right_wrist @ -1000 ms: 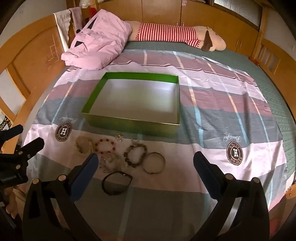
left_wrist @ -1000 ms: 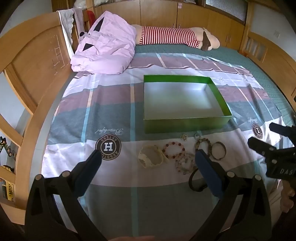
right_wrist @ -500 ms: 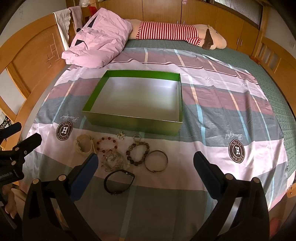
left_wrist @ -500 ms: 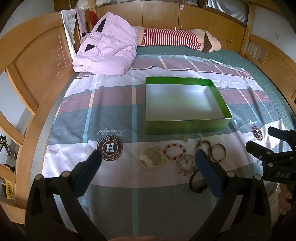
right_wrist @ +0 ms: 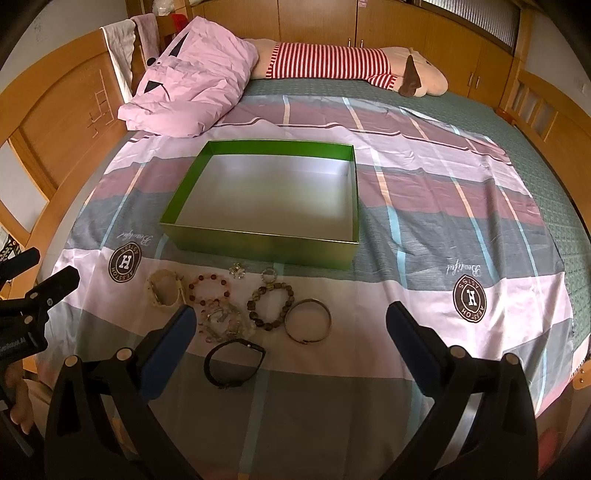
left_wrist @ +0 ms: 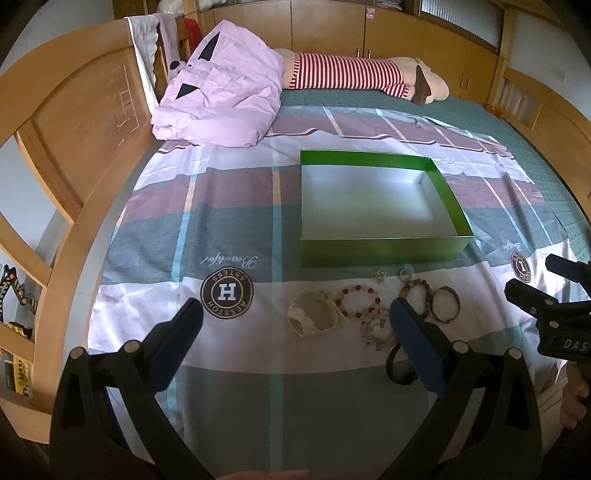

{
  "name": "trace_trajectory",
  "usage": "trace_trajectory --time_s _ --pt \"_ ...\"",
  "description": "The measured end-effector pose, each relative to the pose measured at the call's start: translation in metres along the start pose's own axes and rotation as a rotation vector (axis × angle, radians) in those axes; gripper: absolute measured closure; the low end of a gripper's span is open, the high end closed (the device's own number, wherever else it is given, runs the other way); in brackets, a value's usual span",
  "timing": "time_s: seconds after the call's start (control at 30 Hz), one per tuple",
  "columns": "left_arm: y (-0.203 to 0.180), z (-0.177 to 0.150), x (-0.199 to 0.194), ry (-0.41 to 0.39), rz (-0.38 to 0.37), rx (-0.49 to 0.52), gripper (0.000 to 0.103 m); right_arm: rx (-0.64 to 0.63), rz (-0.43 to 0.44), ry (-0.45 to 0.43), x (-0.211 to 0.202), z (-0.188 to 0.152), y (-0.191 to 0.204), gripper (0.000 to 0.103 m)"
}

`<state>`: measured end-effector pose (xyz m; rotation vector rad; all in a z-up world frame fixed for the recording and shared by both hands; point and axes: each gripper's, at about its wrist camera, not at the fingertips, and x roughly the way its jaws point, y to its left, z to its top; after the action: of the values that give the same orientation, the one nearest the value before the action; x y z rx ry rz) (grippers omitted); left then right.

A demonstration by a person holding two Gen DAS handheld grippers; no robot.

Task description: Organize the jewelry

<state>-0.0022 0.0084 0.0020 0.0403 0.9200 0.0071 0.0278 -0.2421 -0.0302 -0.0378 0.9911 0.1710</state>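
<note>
Nearest to me, my left claw (left_wrist: 291,325) hangs released above the bed, its two blue-padded fingers (left_wrist: 177,343) spread wide and holding nothing. My right claw (right_wrist: 286,332) is likewise released and holds nothing, its blue pads wide apart over the near edge of the striped pink, grey and white bedsheet (right_wrist: 424,229).

Just beyond the fingertips, a cluster of jewelry lies loose on the sheet. Closest is a black band bracelet (right_wrist: 234,363). Past it sit a thin bronze metal bangle (right_wrist: 308,320), a bracelet of dark brown round beads (right_wrist: 271,304), a tangled bracelet of pale clear beads (right_wrist: 221,323), a bracelet of red and pink beads (right_wrist: 208,290) and, furthest left, a cream woven cuff bracelet (right_wrist: 164,291). Two small pieces lie just behind them: a small silver ring (right_wrist: 269,274) touching the brown beads, and a small silver charm (right_wrist: 237,270). Some pieces touch or overlap; the bangle lies just beside the brown beads.

Just behind the jewelry stands a shallow open green rectangular box with a silver-grey inside (right_wrist: 258,243), with nothing in it.

Further back, a crumpled lilac quilt (right_wrist: 192,81) rests at the left near the wooden bed frame (right_wrist: 62,122). A long plush toy in a red and white striped shirt (right_wrist: 332,62) lies across the far end, in front of wooden cabinets (right_wrist: 317,18).
</note>
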Motion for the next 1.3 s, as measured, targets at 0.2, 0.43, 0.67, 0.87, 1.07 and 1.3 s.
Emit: trace_trajectory --time_s 0.2,0.43,0.67,0.87,1.07,1.3 --pt "0.001 0.001 0.001 0.000 0.001 -0.006 0.002 0.016 -0.015 -0.008 -0.001 0.001 -0.005 0.001" --pt "0.002 0.001 0.000 -0.004 0.004 -0.002 0.002 0.023 -0.016 -0.027 -0.003 0.001 -0.005 0.001" --pt "0.002 0.001 0.001 0.003 -0.002 -0.008 0.002 0.023 -0.021 -0.023 -0.003 0.001 -0.004 0.001" --pt "0.006 0.001 0.002 0.014 0.003 -0.017 0.002 0.023 -0.019 -0.025 -0.003 0.001 -0.005 0.001" --pt "0.008 0.002 0.002 0.007 0.021 -0.022 0.002 0.020 -0.019 -0.022 -0.002 0.001 -0.006 0.001" --pt "0.010 0.002 0.003 0.012 0.012 -0.030 0.002 0.022 -0.022 -0.015 0.000 0.000 -0.005 0.001"
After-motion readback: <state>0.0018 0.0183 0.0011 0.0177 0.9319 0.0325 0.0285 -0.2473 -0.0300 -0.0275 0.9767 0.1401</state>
